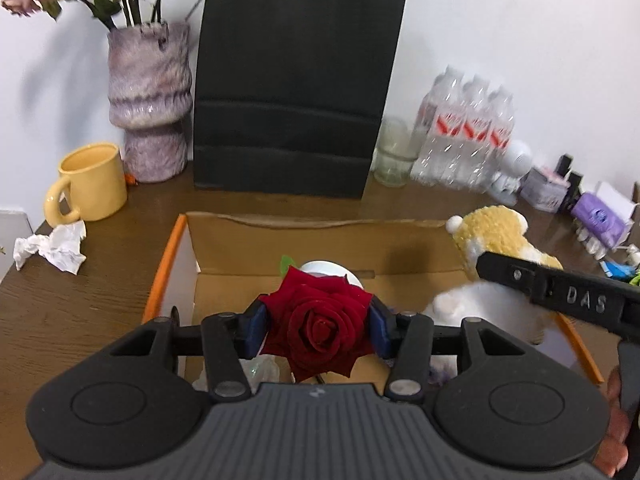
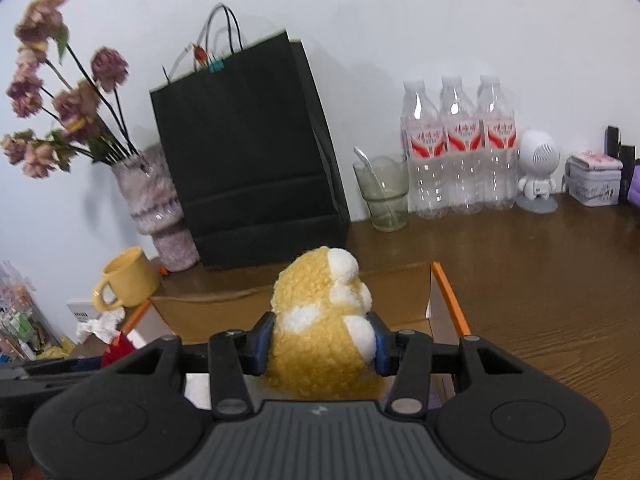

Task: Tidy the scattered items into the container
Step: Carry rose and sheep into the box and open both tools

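My left gripper (image 1: pixel 318 330) is shut on a dark red rose (image 1: pixel 318 320), held over the open cardboard box (image 1: pixel 320 240) with an orange rim. Behind the rose, inside the box, part of a white round object (image 1: pixel 328 270) shows. My right gripper (image 2: pixel 320 346) is shut on a yellow and white plush toy (image 2: pixel 320 320), above the box's right part (image 2: pixel 400 280). In the left wrist view the same plush toy (image 1: pixel 496 232) and the right gripper's black body reach in from the right. The rose (image 2: pixel 118 350) peeks in at the lower left of the right wrist view.
Along the wall stand a black paper bag (image 1: pixel 292 88), a purple vase (image 1: pixel 150 100) of dried flowers, a yellow mug (image 1: pixel 90 182), a glass (image 2: pixel 384 196), three water bottles (image 2: pixel 460 152) and a white figurine (image 2: pixel 538 168). Crumpled paper (image 1: pixel 56 248) lies left of the box.
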